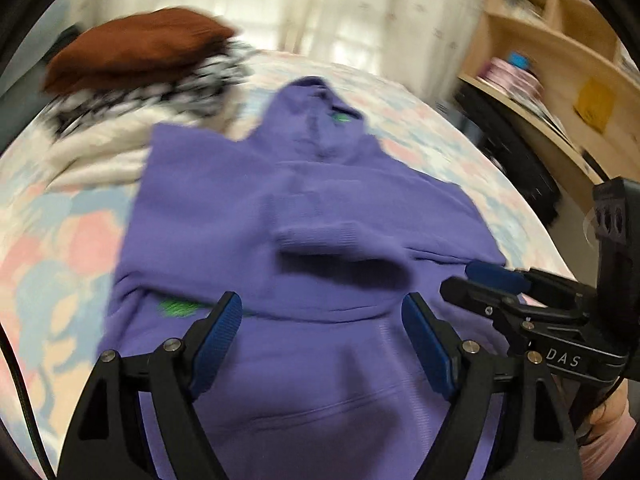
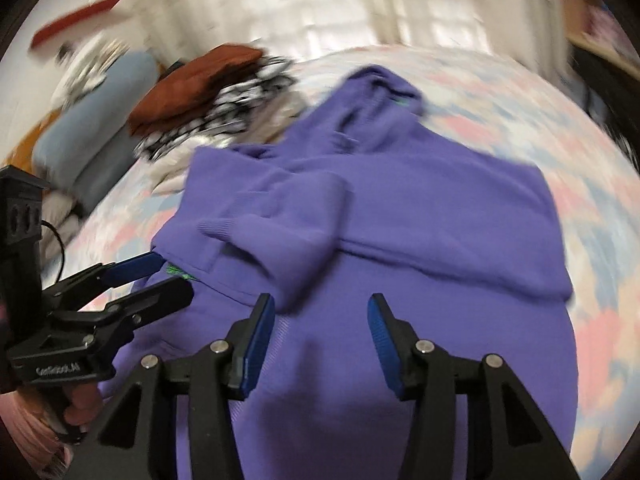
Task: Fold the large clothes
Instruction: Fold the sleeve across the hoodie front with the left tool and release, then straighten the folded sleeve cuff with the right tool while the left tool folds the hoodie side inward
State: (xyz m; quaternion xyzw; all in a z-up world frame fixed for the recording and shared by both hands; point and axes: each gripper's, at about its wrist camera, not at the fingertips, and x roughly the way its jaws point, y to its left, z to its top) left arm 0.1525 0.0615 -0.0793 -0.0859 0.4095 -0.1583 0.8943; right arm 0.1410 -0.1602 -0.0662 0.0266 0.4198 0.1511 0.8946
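Purple hoodie flat on bed, both grippers open above hem

Bed with pastel pink-blue floral sheet fills the foreground; sheer white curtains behind, backlit by daylight; light wooden shelf unit on the right, grey-blue bolster cushion by the white wall left; both views motion-blurred

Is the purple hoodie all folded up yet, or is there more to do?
Not yet. Done: the purple hoodie lies flat on the bed with its sleeves folded across the body. In hand: nothing; the left gripper and right gripper are both open above the hem. Left: folding the body up, probably from the bottom.
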